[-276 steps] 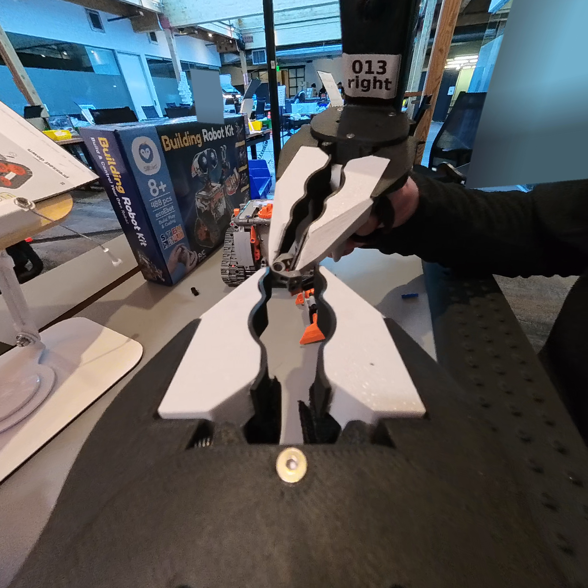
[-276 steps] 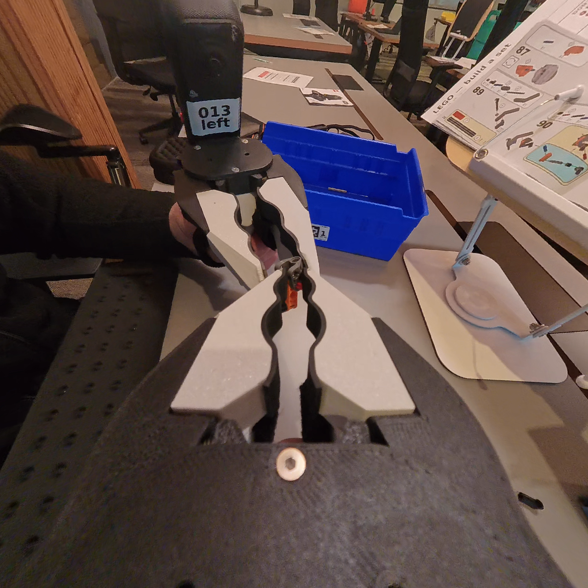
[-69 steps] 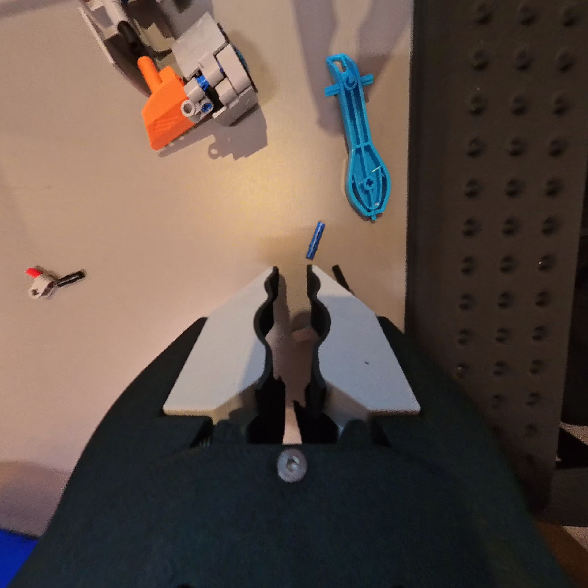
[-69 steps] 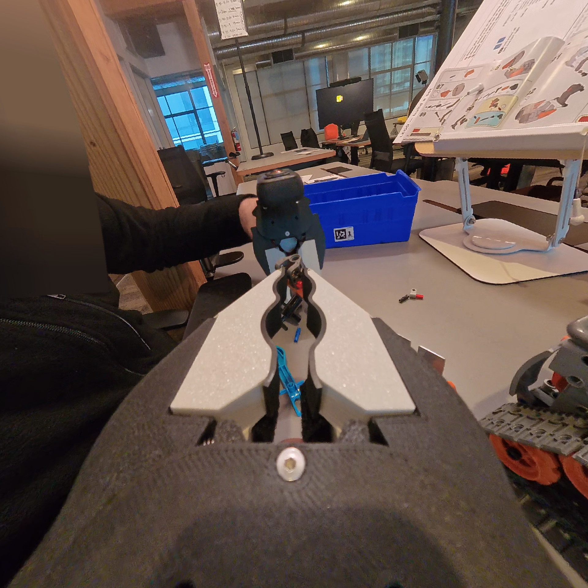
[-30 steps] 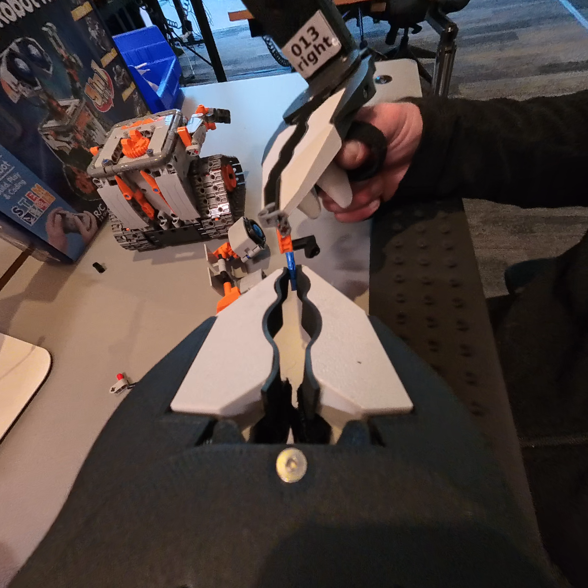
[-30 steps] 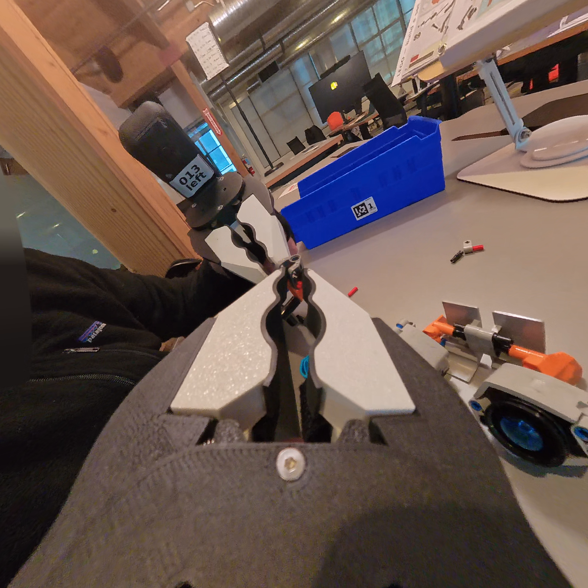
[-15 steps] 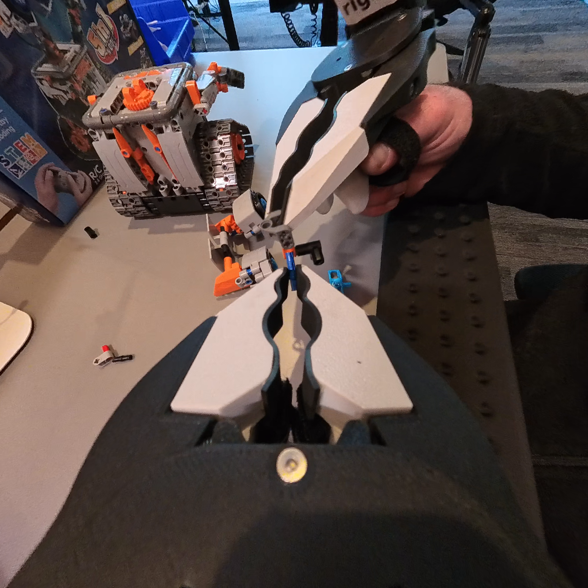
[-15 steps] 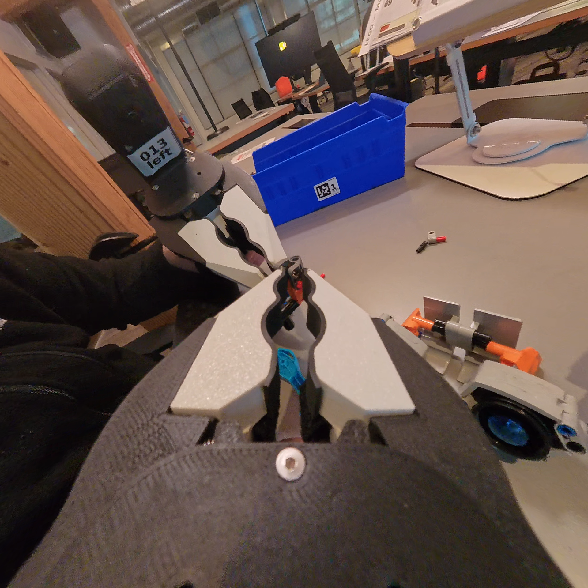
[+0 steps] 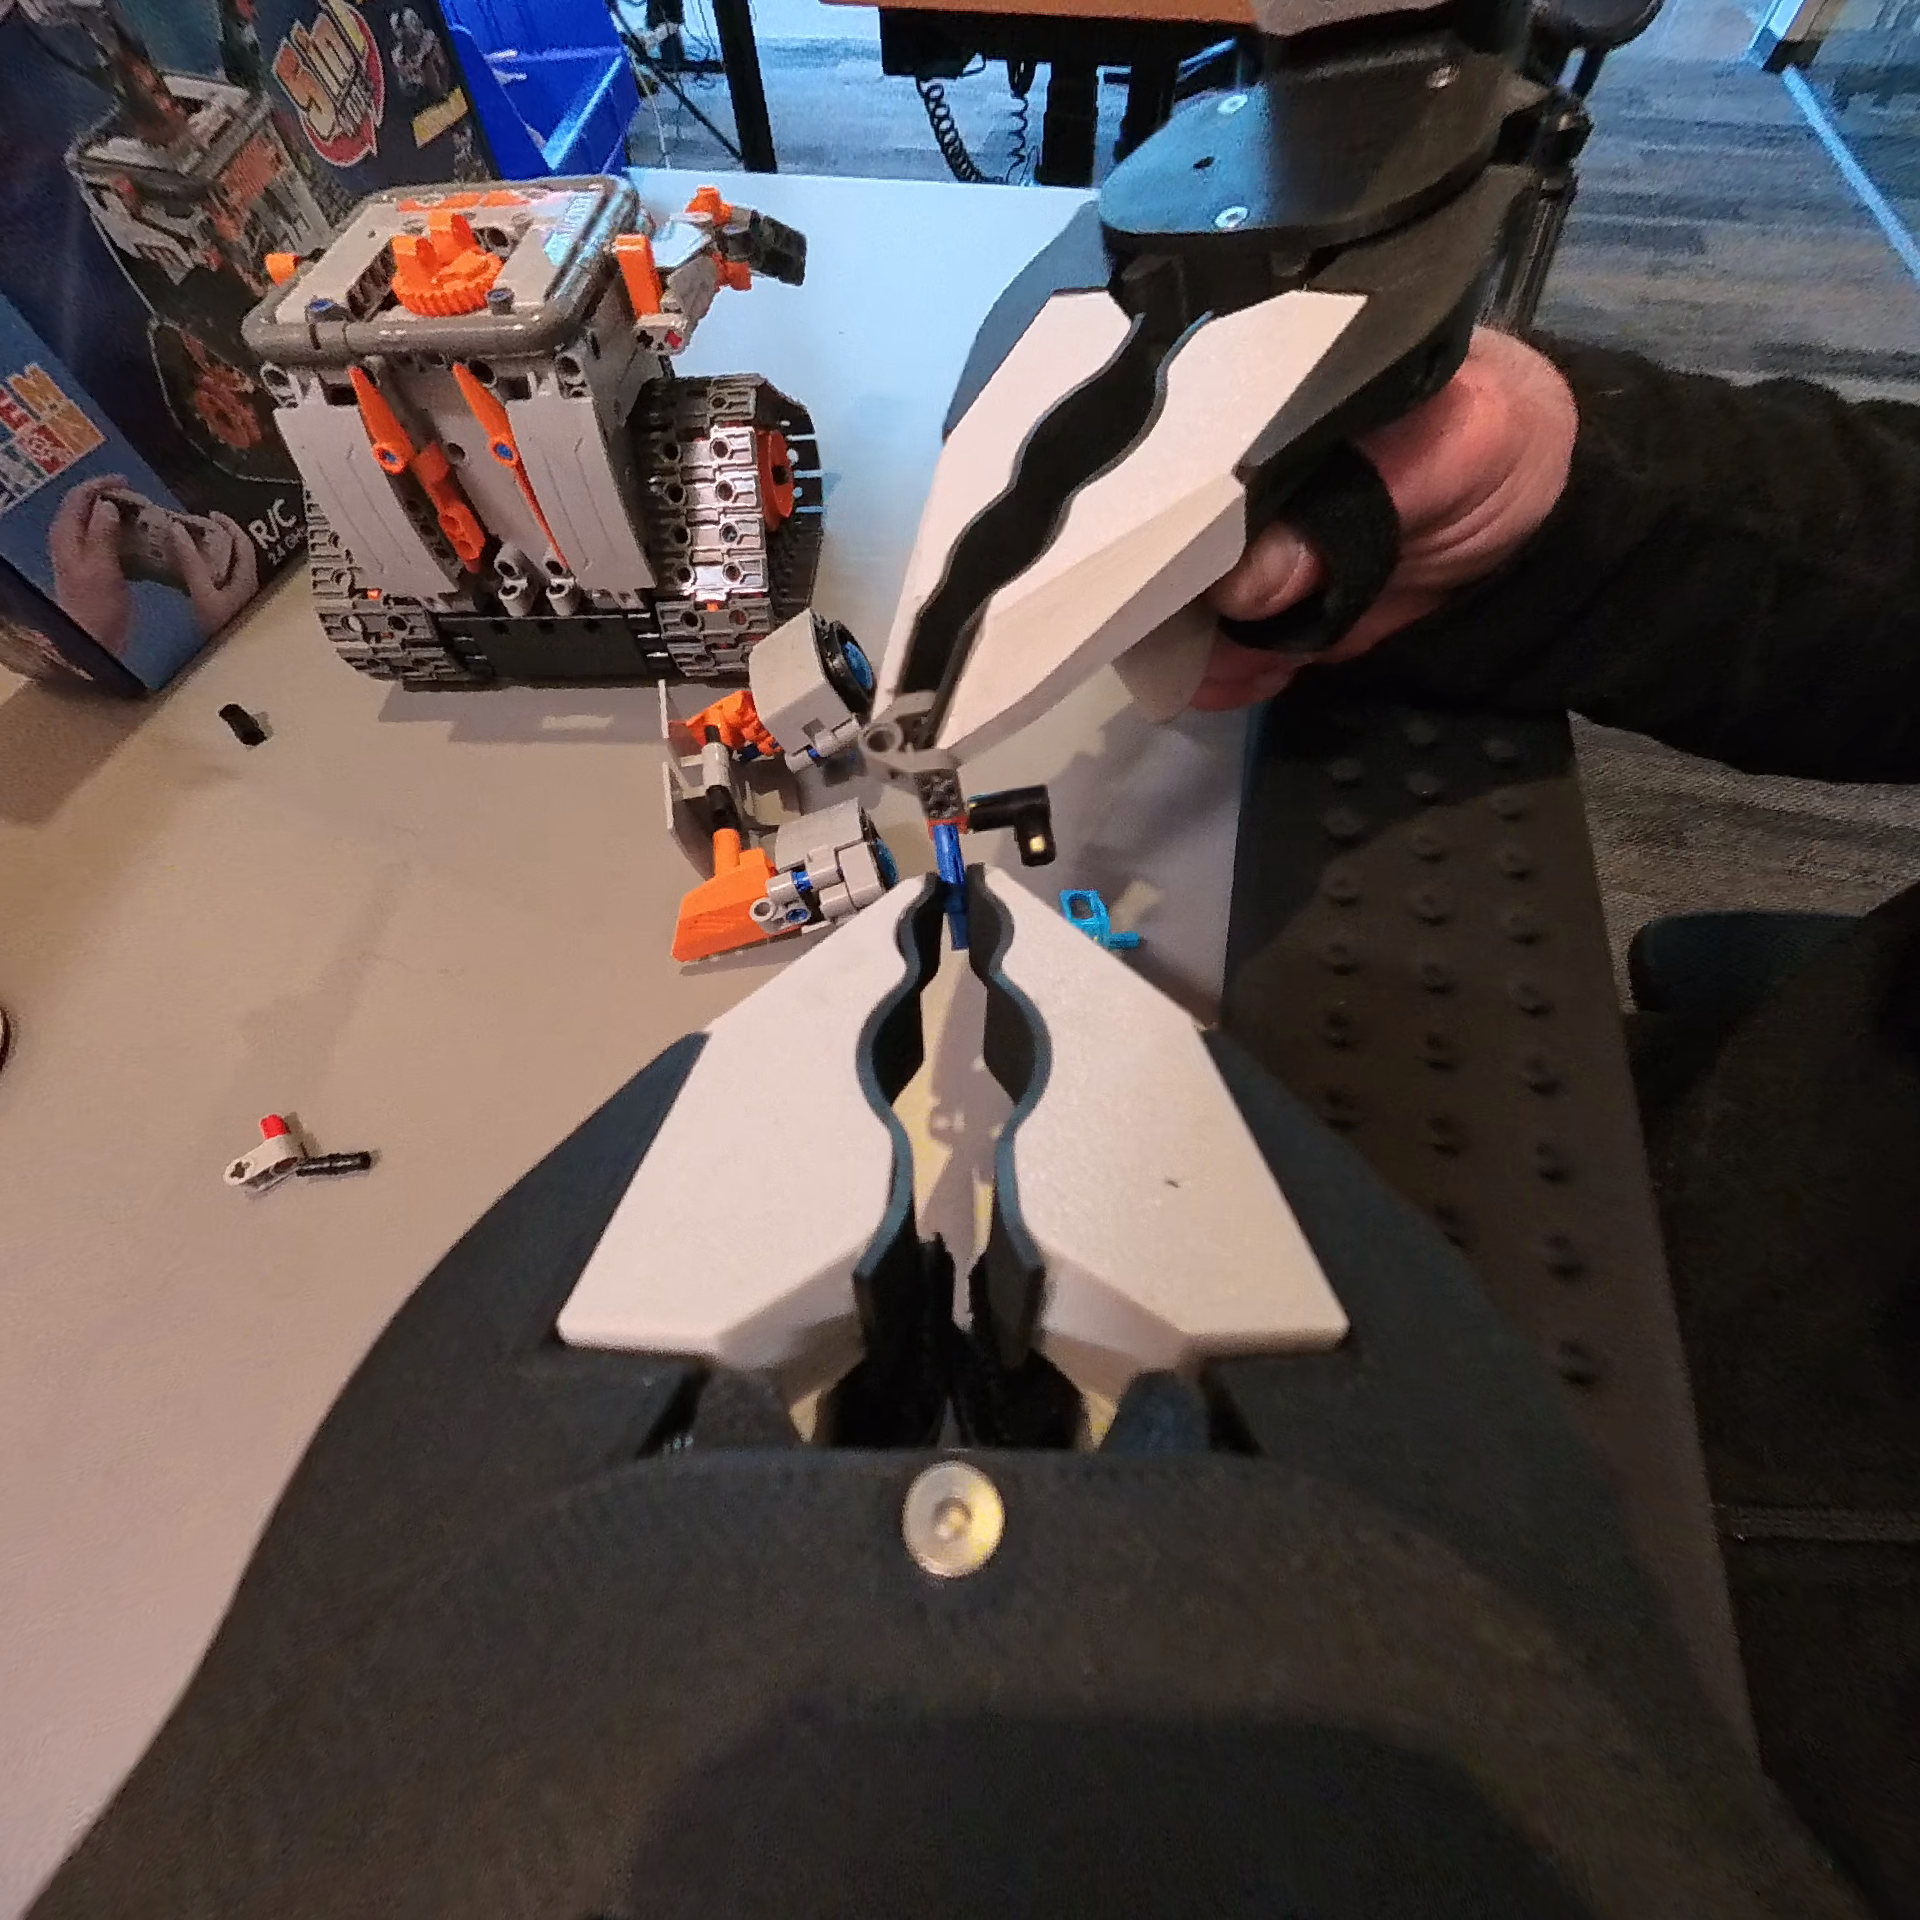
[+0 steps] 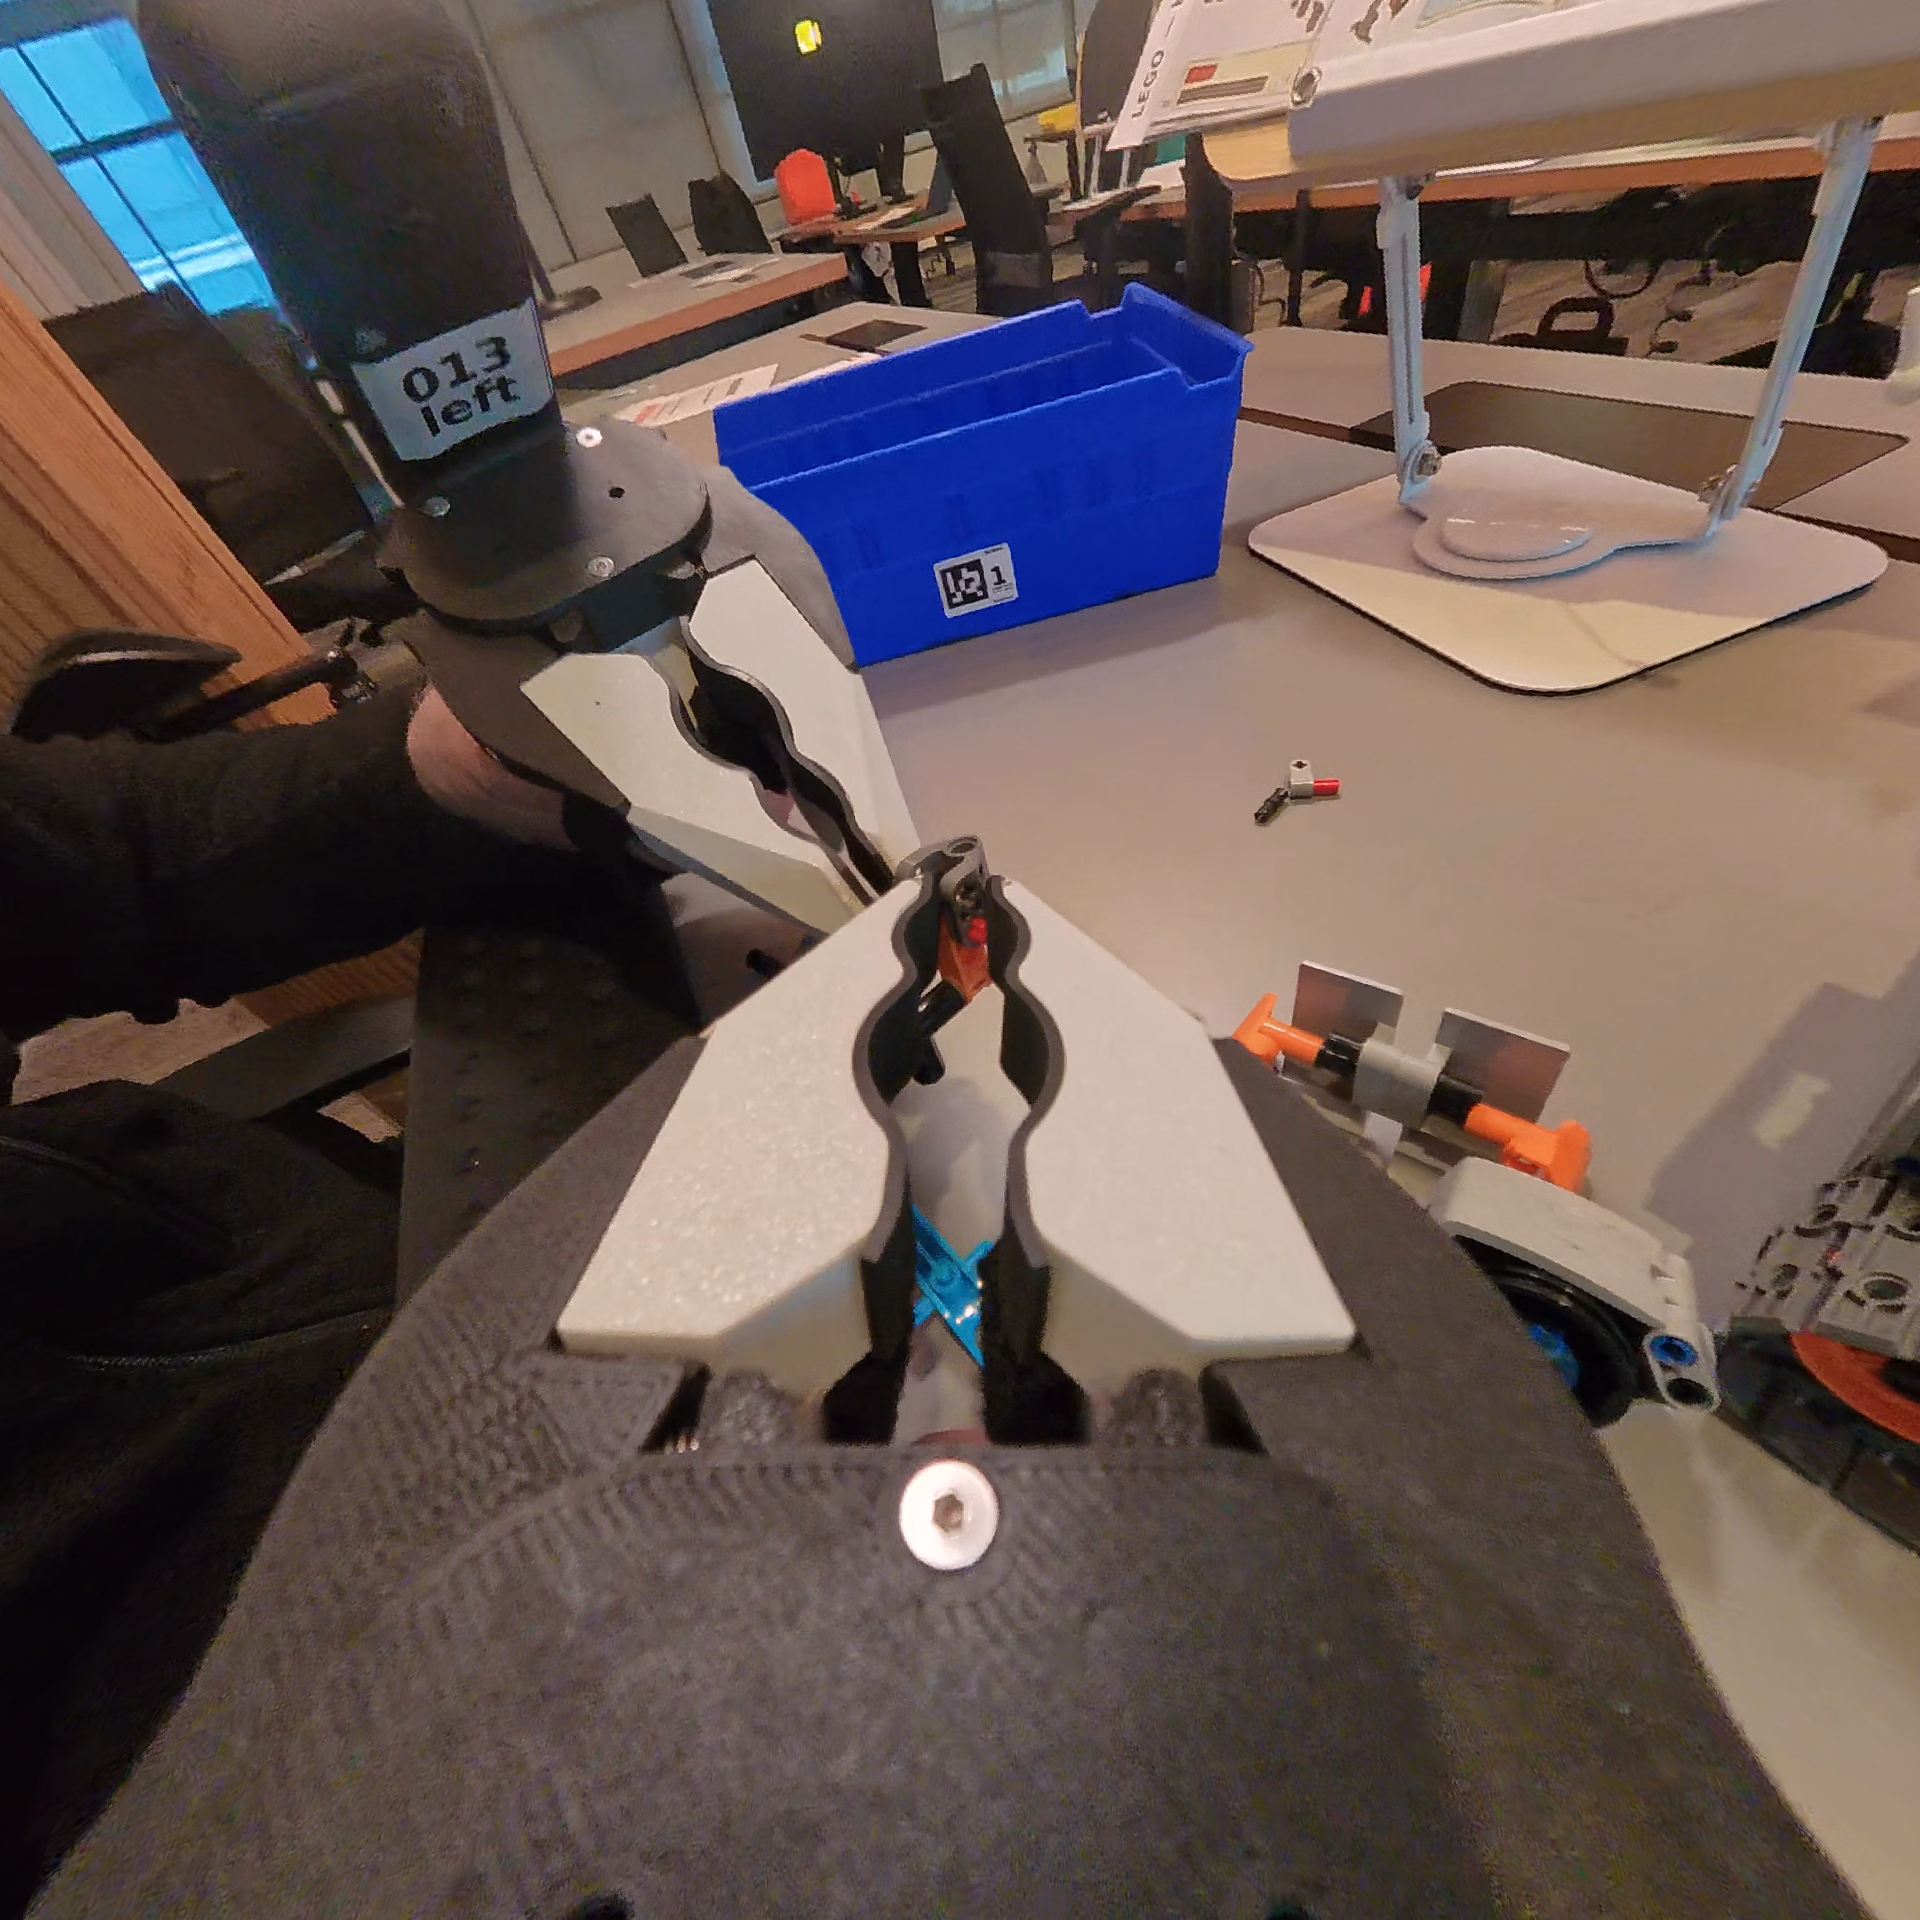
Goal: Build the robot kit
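on the far left of your left wrist view stood a printed kit box (image 9: pixel 73 488), and just right of it the tracked robot model (image 9: pixel 520 436) sat on the table (image 9: pixel 312 935). a small grey piece with a red end and a black pin (image 9: pixel 281 1162) lay alone in front, well apart from the model. nearer the middle, an orange and grey sub-assembly (image 9: pixel 769 821) lay beside the tracks.

your left hand-held gripper (image 9: pixel 951 904) was clenched on a blue pin (image 9: pixel 951 878), whose upper end met the small grey and orange part (image 9: pixel 914 764) pinched at the tips of your right hand-held gripper (image 9: pixel 914 727); a black elbow piece (image 9: pixel 1013 816) stuck out to its right. a light blue tool (image 9: pixel 1096 920) lay on the table just past your right finger. your right hand (image 9: pixel 1434 540) gripped the handle at the far right, above the black perforated mat (image 9: pixel 1455 1039).

in the right wrist view, the left hand-held gripper (image 10: pixel 878 878) came in from the left, and your right hand-held gripper (image 10: pixel 961 894) was closed on the part (image 10: pixel 961 935), held off the table. behind stood a blue bin (image 10: pixel 997 468), then a white stand base (image 10: pixel 1558 571) on the right.
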The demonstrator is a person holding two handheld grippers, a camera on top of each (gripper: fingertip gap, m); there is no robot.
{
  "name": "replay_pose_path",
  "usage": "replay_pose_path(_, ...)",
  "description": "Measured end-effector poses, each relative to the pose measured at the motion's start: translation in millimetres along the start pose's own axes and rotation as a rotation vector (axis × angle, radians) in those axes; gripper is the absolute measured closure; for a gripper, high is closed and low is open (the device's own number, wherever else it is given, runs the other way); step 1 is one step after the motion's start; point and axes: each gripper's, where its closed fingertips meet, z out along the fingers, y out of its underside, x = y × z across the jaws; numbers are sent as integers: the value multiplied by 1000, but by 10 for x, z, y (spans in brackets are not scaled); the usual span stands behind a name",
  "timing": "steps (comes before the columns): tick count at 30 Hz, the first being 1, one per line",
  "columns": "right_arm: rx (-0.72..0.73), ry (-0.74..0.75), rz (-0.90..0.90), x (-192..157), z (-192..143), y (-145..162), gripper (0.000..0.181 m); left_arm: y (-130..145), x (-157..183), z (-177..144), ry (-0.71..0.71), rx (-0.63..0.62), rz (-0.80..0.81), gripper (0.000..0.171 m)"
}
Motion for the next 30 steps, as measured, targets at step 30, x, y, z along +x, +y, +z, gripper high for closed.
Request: replay_pose_path(30, 61, -83, 113, -89, -31, -45, 174, -71, 39, -7, -4, 71, 26, 169)
